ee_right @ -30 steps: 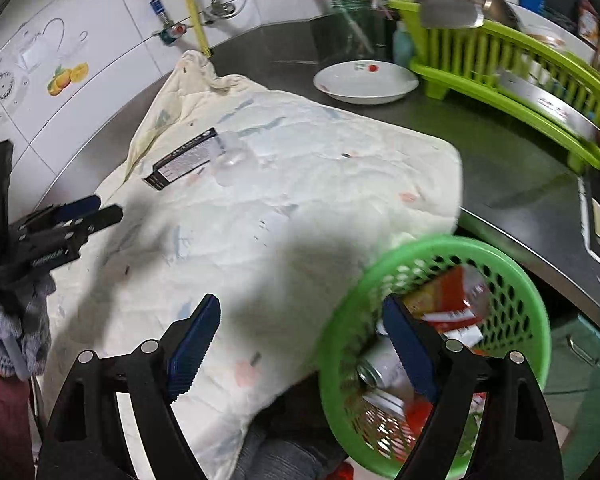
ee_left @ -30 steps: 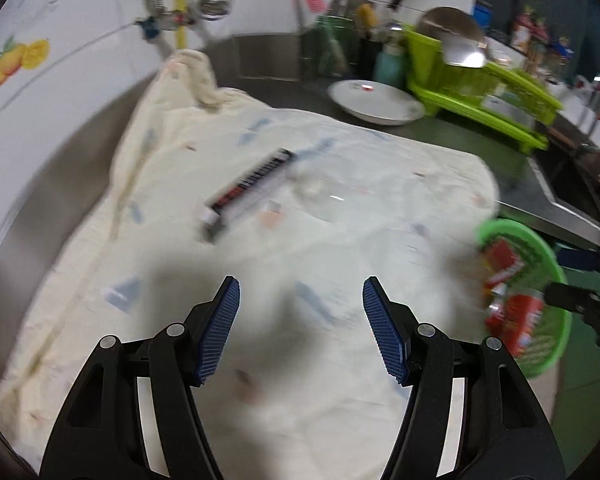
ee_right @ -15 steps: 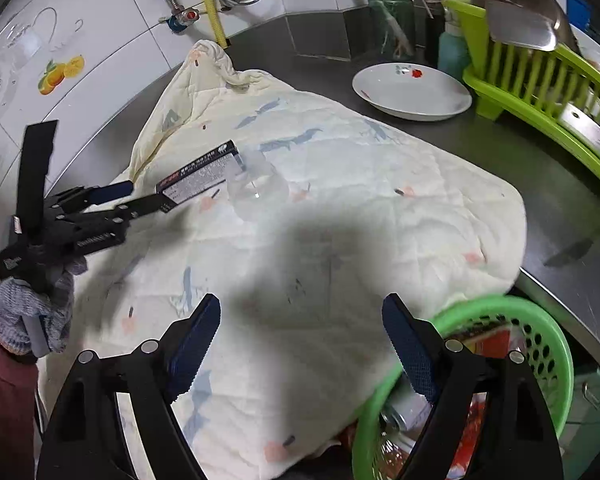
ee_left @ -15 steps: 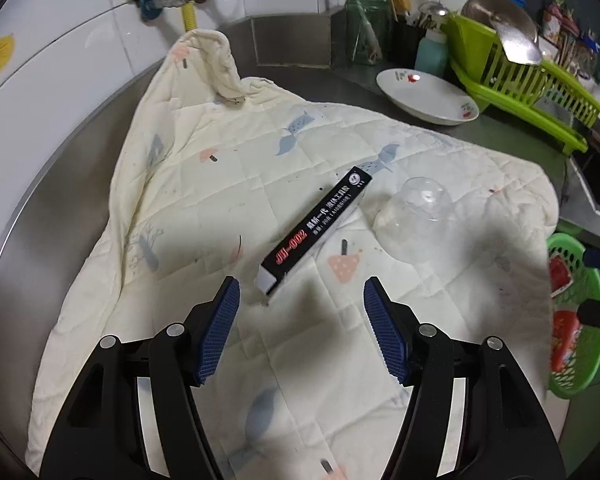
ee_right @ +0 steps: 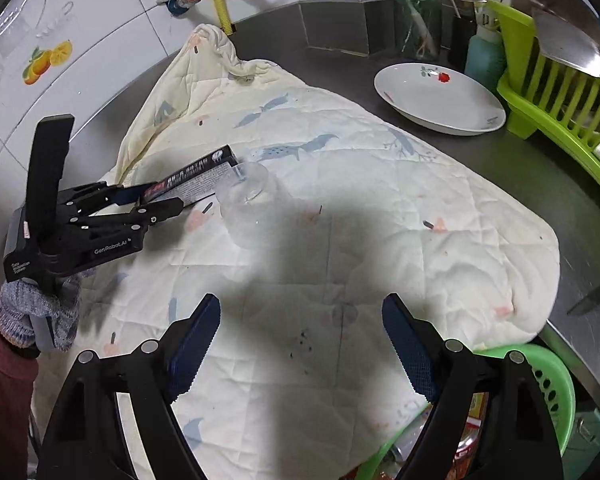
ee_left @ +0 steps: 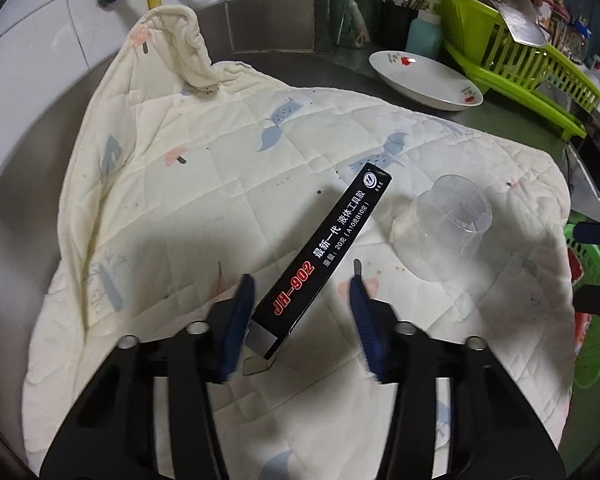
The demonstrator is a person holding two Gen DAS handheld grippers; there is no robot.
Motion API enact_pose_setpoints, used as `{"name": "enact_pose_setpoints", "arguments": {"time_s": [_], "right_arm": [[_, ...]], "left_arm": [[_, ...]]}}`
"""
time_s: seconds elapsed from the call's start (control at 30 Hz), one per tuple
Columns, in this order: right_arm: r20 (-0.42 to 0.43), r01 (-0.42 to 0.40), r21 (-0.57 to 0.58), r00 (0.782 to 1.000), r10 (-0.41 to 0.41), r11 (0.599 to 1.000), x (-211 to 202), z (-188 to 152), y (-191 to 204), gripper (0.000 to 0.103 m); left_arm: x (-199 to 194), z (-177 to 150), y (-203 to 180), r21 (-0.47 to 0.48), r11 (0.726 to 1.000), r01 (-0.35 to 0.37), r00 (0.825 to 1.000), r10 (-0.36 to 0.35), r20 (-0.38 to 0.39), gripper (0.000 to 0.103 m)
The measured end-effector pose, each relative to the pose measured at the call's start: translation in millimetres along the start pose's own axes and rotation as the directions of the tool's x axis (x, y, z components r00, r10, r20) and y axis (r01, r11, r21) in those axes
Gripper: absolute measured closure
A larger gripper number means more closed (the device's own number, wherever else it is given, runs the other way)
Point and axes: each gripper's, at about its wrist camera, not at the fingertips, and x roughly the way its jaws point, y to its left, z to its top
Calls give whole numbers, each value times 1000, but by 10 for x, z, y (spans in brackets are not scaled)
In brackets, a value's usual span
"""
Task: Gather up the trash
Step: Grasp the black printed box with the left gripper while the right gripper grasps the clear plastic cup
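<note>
While the left gripper (ee_left: 300, 300) is closing its ribbed blue pads around the near end of a long black box (ee_left: 324, 256), a gap shows on the right side, so the pads are not pressing it yet. The box is glossy cardboard lying on a cream quilted cloth (ee_left: 180, 208), with "JH-902" in red letters and white Chinese print running along its top. Just right of it lies a clear plastic cup (ee_left: 444, 224) on its side, thin-walled and see-through, apart from the box by a narrow strip of cloth. The cloth is soft and stitched in squares, printed with blue birds and pink mushrooms. In the right wrist view the right gripper (ee_right: 300, 344) hangs over bare cloth with its fingers wide apart and nothing between them, and "GenRobot.AI" reads on the left tool's black body. At the near right sits a round green perforated plastic basket (ee_right: 548, 384) with packets inside. Farther off, a white dish (ee_right: 440, 100) with red flowers rests on the steel counter (ee_right: 540, 168) beside a lime-green slatted rack (ee_right: 548, 96).
</note>
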Motion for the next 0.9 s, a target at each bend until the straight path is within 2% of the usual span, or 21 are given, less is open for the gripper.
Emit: {"name": "enact_pose_setpoints", "arguments": {"time_s": [0.1, 0.17, 0.3, 0.57, 0.9], "right_arm": [[2, -14, 1, 1000, 14, 1000, 78, 57, 24, 23], [8, -19, -5, 1000, 19, 1000, 114, 89, 58, 23], [9, -30, -16, 999, 30, 999, 228, 176, 127, 23], [28, -41, -35, 999, 41, 999, 500, 389, 279, 23], [37, -6, -51, 999, 8, 999, 731, 551, 360, 23]], "left_arm": [[-30, -23, 0, -11, 1000, 18, 999, -18, 35, 78], [-61, -44, 16, -26, 999, 37, 998, -36, 46, 80], [-157, -108, 27, -32, 999, 31, 997, -29, 66, 86], [-329, -268, 192, -76, 997, 17, 998, -12, 69, 86], [-569, -394, 324, -112, 994, 17, 996, -7, 88, 86]]}}
